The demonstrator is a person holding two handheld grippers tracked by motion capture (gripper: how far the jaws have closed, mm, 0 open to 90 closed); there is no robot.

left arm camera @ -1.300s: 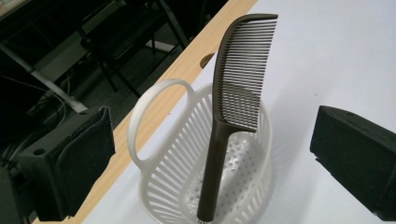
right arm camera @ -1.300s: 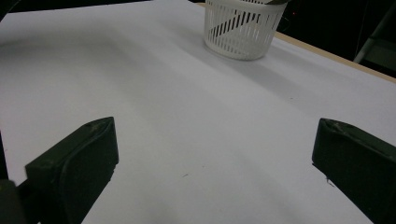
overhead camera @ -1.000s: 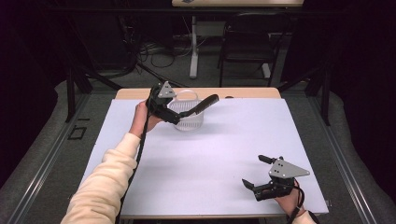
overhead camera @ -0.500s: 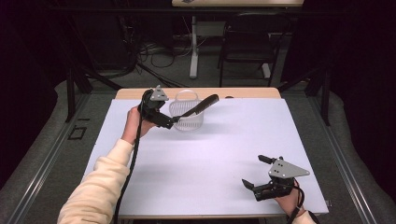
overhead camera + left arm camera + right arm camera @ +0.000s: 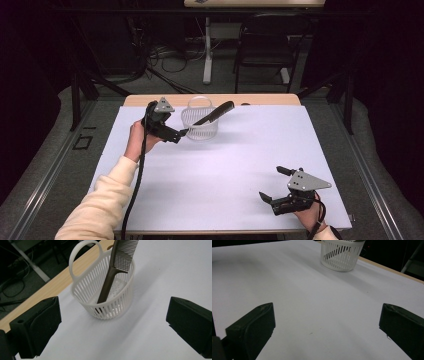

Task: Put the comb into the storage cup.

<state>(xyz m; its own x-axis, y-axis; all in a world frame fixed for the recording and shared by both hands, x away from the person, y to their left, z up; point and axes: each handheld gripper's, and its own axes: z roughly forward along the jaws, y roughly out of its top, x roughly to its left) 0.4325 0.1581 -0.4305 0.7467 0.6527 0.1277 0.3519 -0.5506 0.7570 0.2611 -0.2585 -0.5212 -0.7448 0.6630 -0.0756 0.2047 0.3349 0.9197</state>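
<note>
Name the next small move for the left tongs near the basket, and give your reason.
Probably draw the left tongs a little farther from the basket: their jaws stand wide open and empty, and the comb already leans inside it, handle down. The right tongs rest open near the table's front edge.

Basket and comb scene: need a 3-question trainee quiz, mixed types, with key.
1. True or false: the comb lies flat on the table beside the basket.
2. Multiple choice: the left gripper is A) shut on the comb, B) open, close beside the basket, C) shut on the basket's handle.
3. Fill in: the right gripper is open at the table's near ____ corner.

Key
1. False: the comb stands tilted in the basket, handle end down, teeth above the rim.
2. B: the left gripper view shows both jaws wide apart, with the basket ahead between them.
3. Right, far from the basket.
</note>
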